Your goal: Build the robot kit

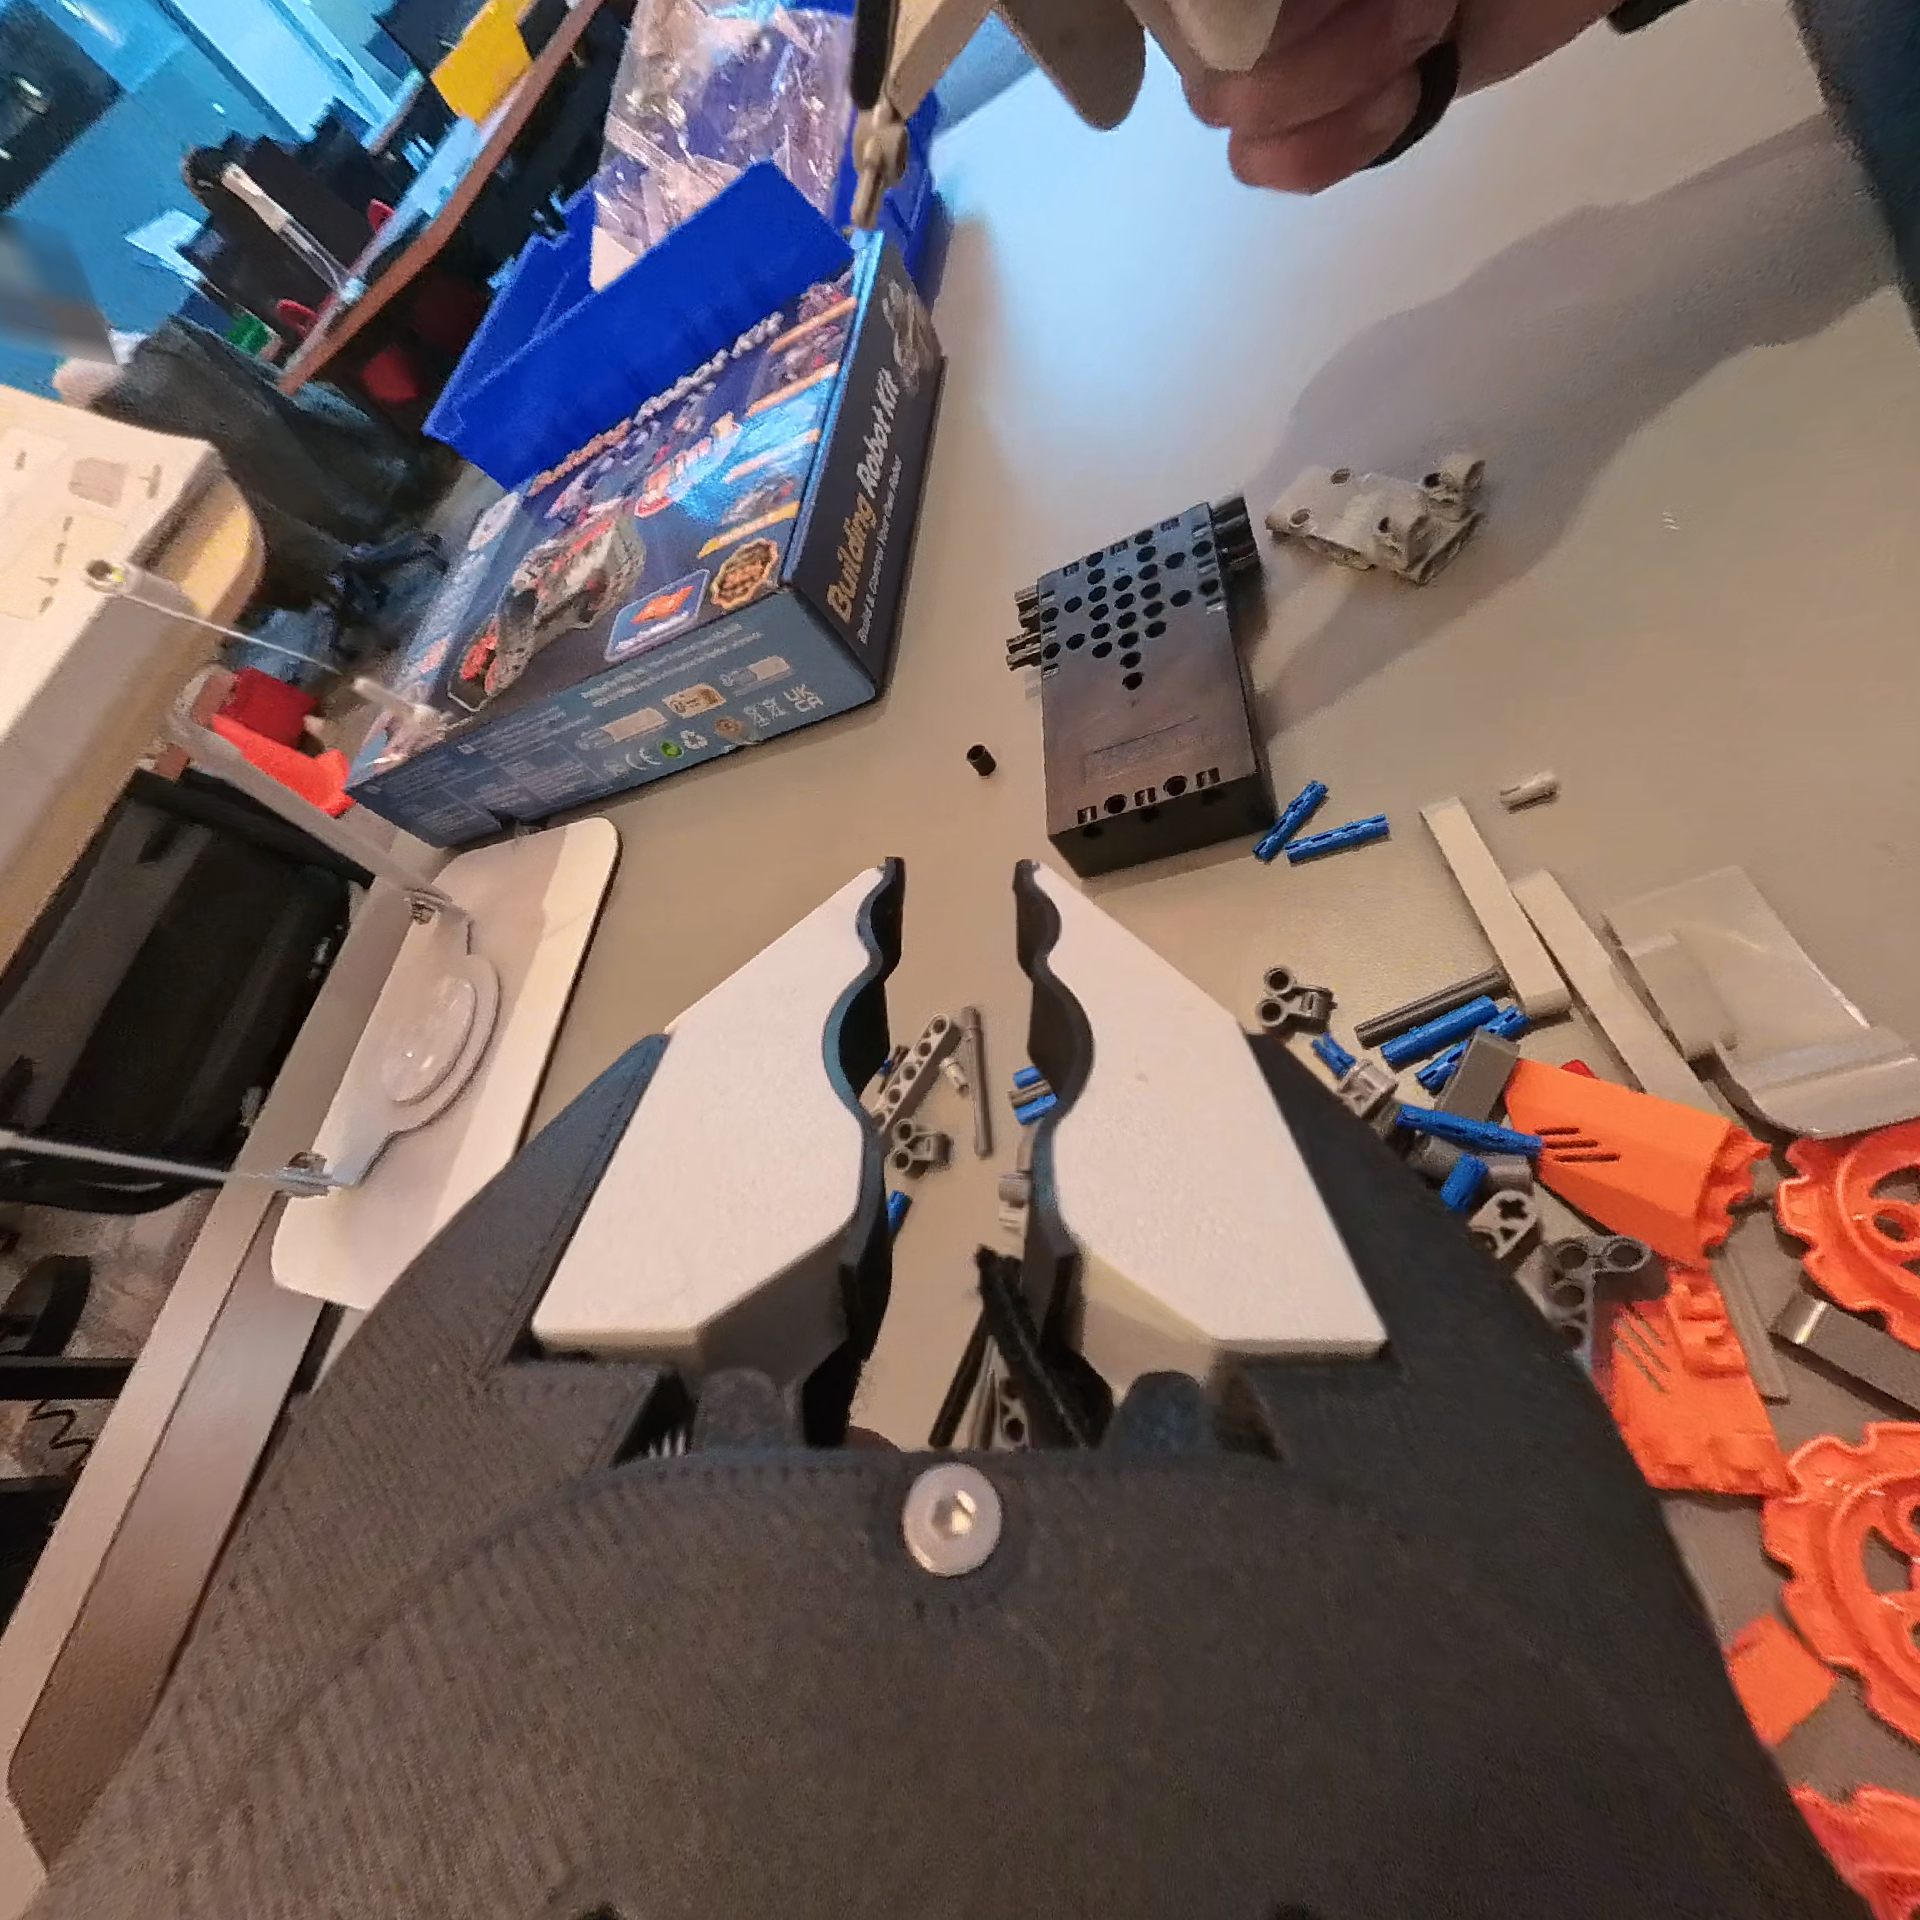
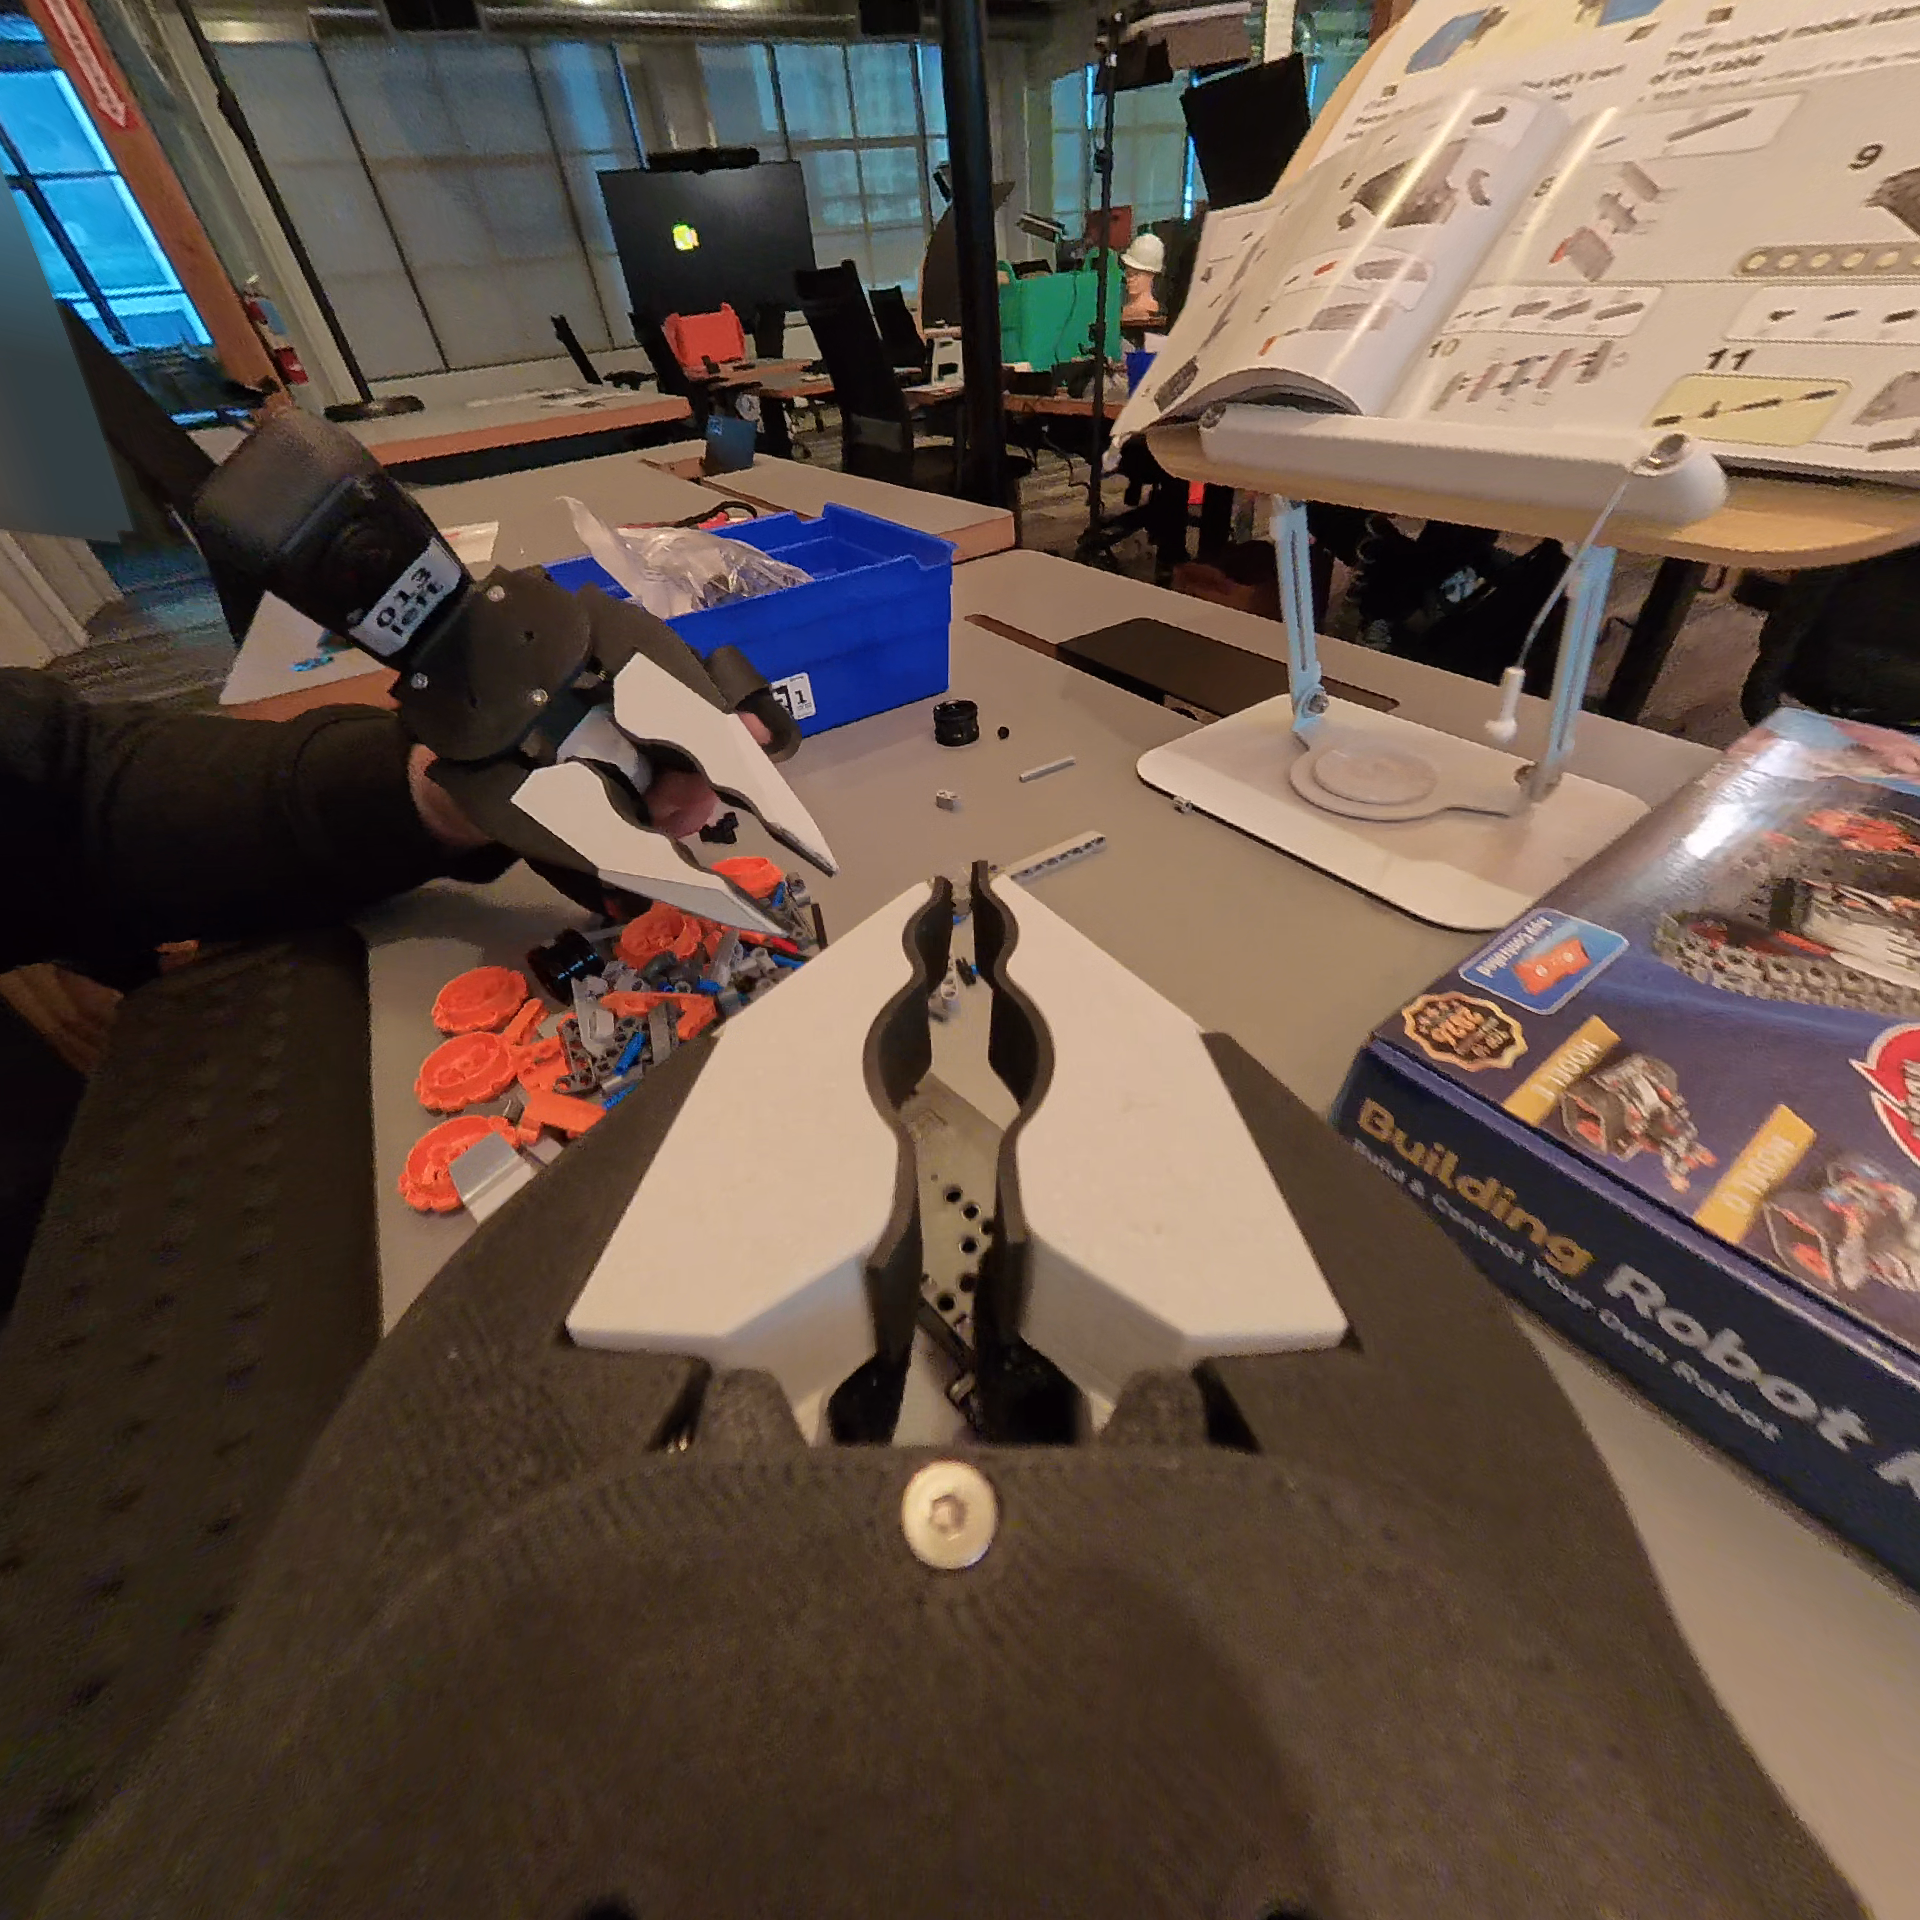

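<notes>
My left gripper [image 1: 958, 873] is open and empty, low over small grey and blue parts [image 1: 940, 1081] on the grey table [image 1: 1143, 343]. A black battery box [image 1: 1143, 707] and a small black bush [image 1: 980, 758] lie just beyond its tips. In the right wrist view it [image 2: 808, 899] hangs over the orange and grey parts pile [image 2: 623, 1018]. My right gripper [image 2: 961, 883] is nearly closed on what looks like a small grey part [image 2: 960, 906], above the battery box [image 2: 951, 1216]. In the left wrist view it [image 1: 883, 135] is high at the top.
A kit box [image 1: 675, 582] and blue bin [image 1: 644, 343] lie to the left. A booklet stand base [image 1: 447, 1039] is beside them. Orange gears [image 1: 1860, 1226] and grey strips [image 1: 1486, 914] lie at the right. An open booklet [image 2: 1558, 208] rests on the stand. The gap from one gripper's tips to the other's is roughly 12 cm. The left tips stand about 12 cm off the small black bush [image 1: 980, 758].
</notes>
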Demonstrator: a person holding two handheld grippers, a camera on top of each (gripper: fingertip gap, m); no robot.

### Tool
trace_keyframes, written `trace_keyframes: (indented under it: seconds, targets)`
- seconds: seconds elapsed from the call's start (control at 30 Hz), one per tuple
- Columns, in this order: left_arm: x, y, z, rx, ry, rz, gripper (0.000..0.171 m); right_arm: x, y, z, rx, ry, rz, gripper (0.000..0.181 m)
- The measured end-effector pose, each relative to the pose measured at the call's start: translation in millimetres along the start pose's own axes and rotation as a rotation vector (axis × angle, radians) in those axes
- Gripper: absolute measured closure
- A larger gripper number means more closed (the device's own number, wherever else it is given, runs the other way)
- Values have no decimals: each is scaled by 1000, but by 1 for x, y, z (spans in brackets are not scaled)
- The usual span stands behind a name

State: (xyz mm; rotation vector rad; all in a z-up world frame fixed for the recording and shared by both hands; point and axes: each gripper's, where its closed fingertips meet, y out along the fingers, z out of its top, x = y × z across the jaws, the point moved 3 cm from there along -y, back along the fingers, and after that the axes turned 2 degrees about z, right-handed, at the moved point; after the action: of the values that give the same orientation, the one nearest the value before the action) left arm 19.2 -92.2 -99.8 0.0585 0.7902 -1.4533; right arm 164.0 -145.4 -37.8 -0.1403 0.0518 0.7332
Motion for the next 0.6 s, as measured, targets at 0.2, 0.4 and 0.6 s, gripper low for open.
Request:
trace_keyframes:
  seconds: [0.2,0.4,0.6]
  targets:
    - [17,16,10,-38,-5,-90,144,10,-23,-11,-8,25,-44,179]
    - [34,30,20,-76,10,-175,140,15,-38,-21,-33,37,-66,179]
    - [43,40,30,-109,20,-234,138,19,-46,-25,-45,38,-78,179]
